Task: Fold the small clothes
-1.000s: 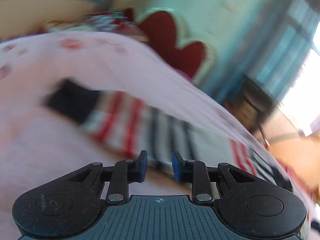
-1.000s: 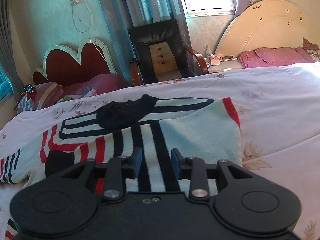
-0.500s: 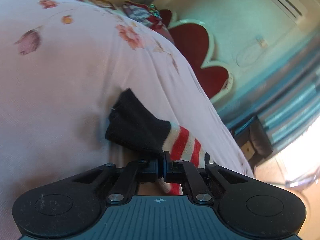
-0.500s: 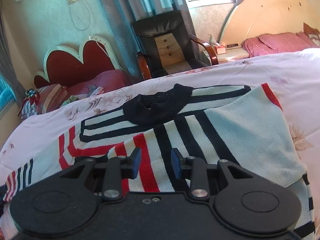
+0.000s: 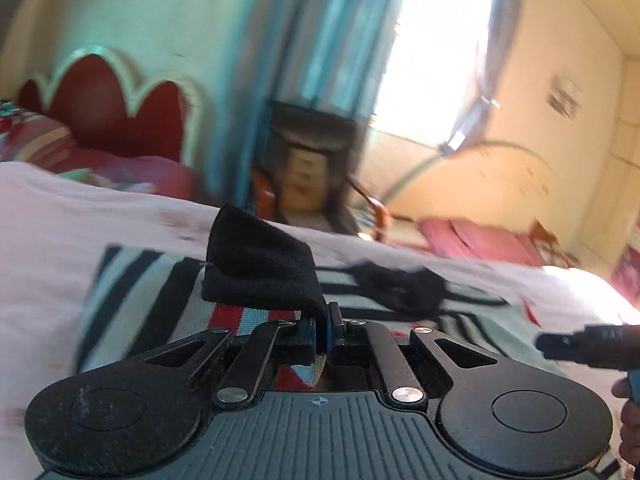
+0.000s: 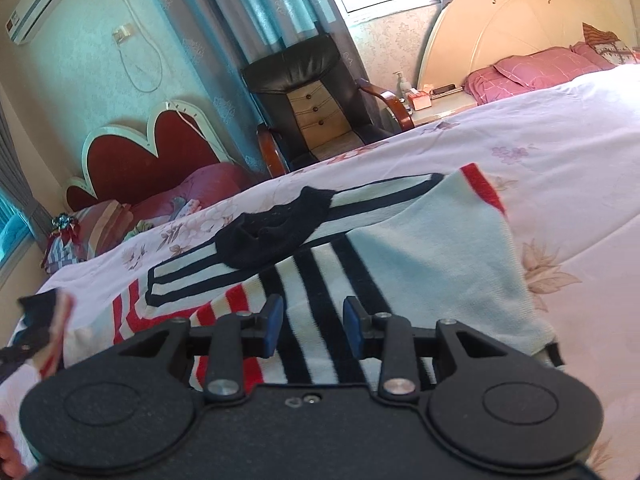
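A small striped sweater (image 6: 420, 256), pale with black and red stripes and a black collar (image 6: 272, 232), lies on the bed. My left gripper (image 5: 322, 334) is shut on the sweater's sleeve near its black cuff (image 5: 260, 272) and holds it lifted over the sweater body (image 5: 140, 292). My right gripper (image 6: 313, 326) is open and empty just above the sweater's near edge. The lifted cuff shows at the left edge of the right wrist view (image 6: 44, 316). The right gripper shows at the right edge of the left wrist view (image 5: 588, 346).
The bed has a pale floral cover (image 6: 560, 152). A black armchair (image 6: 312, 96) stands beyond the bed's far edge. A red heart-shaped headboard (image 6: 140, 160) and pillows (image 6: 540, 68) are further back. A nightstand (image 6: 436, 100) holds small items.
My left gripper has closed on the sleeve and carried it up and over the sweater body. My right gripper has stayed open over the sweater's near edge.
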A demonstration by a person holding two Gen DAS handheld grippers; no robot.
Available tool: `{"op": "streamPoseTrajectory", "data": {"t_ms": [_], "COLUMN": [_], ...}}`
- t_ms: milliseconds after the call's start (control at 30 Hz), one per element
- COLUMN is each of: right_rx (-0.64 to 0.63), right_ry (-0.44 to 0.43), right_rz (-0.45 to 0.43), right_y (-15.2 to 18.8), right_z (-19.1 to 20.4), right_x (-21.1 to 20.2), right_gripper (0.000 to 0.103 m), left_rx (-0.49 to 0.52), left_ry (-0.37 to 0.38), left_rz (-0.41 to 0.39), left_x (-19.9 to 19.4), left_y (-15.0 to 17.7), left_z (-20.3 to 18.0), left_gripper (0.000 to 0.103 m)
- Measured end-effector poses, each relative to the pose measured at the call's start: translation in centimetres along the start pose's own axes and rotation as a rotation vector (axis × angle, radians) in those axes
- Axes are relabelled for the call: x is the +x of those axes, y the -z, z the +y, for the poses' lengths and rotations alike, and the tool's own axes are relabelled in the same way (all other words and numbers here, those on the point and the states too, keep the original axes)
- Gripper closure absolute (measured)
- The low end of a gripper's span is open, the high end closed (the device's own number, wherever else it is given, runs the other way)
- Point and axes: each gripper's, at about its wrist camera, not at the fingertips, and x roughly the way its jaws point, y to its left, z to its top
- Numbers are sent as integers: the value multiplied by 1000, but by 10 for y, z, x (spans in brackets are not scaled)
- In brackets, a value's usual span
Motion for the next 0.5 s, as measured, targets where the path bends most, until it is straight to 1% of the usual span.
{"op": "streamPoseTrajectory", "data": {"t_ms": [67,133,233,300,367,400,433,467,500], "right_rx": [11,20,44,72,100,108,115,120,123], "right_ry": [-6,-10,-12,-13,-22,-25,-29,-34,-41], "right_rz": [-3,-6,-9,-8,0,6,14,21,28], "right_y": [-3,-6,-8,-9,-10,-10,-10,-10,-10], "right_z": [-11,-23,-41,-54,-65,-69,-72,-74,-74], "right_x": [-6,-12,-20,-24,-25,-25,-23,-22,-20], "right_gripper": [70,70,68,64,61,59,59,58,58], "left_rx": [31,75,136,183,241,287,328,348,348], "left_ry": [35,50,64,66,66,43,29,40,56], "left_rz": [34,72,137,184,262,262,241,241,238], "left_x": [16,34,42,50,58,56,50,41,32], "left_y": [1,3,21,33,49,55,58,60,58], "left_z": [-41,-76,-127,-150,-165,-174,-179,-181,-183], "left_gripper": [99,99,99,99,99,97,83,70,44]}}
